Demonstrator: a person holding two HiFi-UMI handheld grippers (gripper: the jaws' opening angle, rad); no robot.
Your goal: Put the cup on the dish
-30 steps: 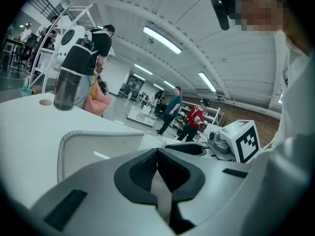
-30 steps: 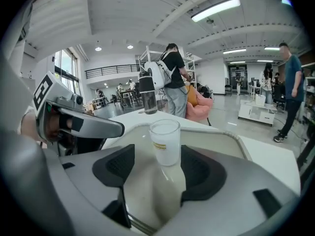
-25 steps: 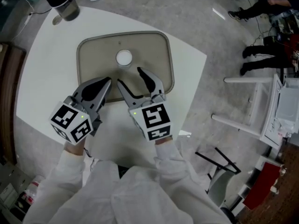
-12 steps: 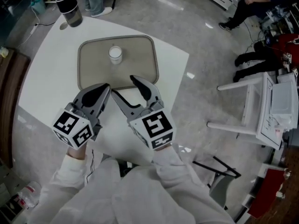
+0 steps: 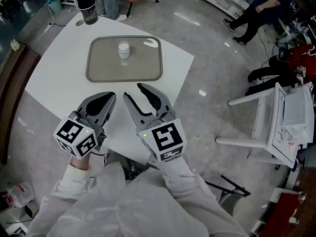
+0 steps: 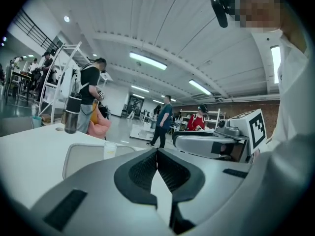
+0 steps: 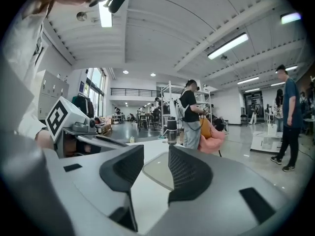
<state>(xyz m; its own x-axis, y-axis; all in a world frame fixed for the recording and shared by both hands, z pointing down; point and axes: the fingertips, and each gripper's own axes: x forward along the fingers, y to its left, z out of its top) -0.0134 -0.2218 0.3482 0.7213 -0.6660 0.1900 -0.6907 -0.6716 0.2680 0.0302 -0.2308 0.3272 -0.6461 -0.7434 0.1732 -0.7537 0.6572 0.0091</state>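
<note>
The left gripper (image 5: 110, 97) hangs over the table's (image 5: 54, 85) near edge, jaws pressed together, empty. Beside it, the right gripper (image 5: 133, 91) is closing on nothing. The cup (image 5: 123, 50) stands on the dish (image 5: 101, 69), well beyond both.

Bright, even indoor light from ceiling strip lights (image 6: 147, 61). Glare patches on glossy floor (image 5: 183, 18). Fisheye bend, black corners in 2 of 3 views. Foreground soft.
</note>
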